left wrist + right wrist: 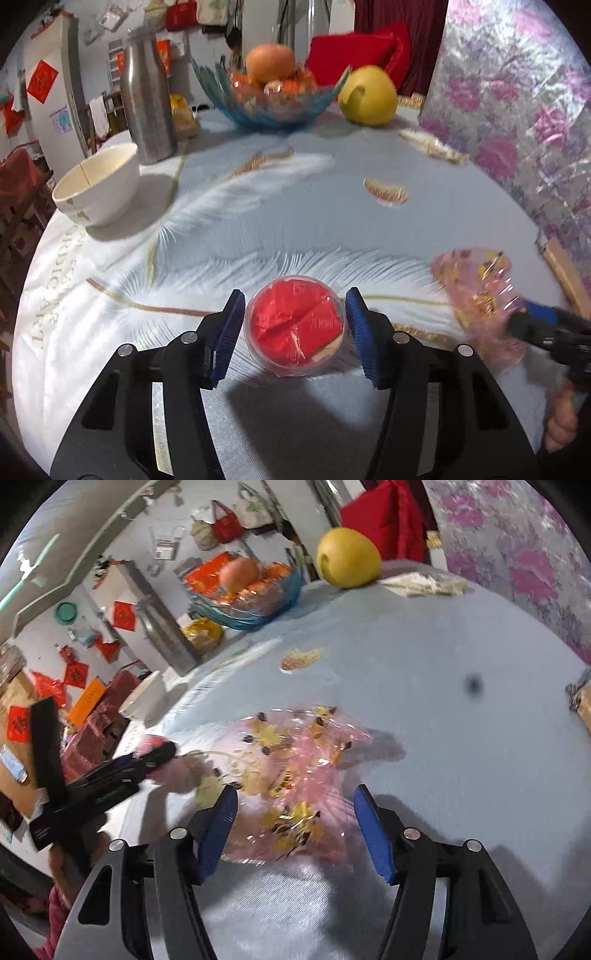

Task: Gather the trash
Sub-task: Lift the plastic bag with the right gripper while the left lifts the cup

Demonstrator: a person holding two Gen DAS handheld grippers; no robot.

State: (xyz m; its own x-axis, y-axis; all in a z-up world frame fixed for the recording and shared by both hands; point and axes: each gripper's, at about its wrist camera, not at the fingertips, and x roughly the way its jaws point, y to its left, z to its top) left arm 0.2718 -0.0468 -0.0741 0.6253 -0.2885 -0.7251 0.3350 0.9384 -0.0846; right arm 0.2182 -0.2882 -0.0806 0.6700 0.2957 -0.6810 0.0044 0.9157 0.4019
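Two grippers work a round table [258,206] dressed in a pale feather-print cloth, in a cluttered room hung with red paper decorations. At the far edge stand a blue glass fruit bowl [273,99], a steel flask [146,99], a yellow pomelo [367,96] and a cracked white bowl [98,184], kept clear of the trash nearer me. My right gripper [295,830] stands apart over a crumpled pink wrapper [291,775], pads not pressing it. My left gripper [295,332] brackets a small clear cup of red foil [295,326]; the left pad looks to touch, the right shows a gap, so I judge no firm grip yet.
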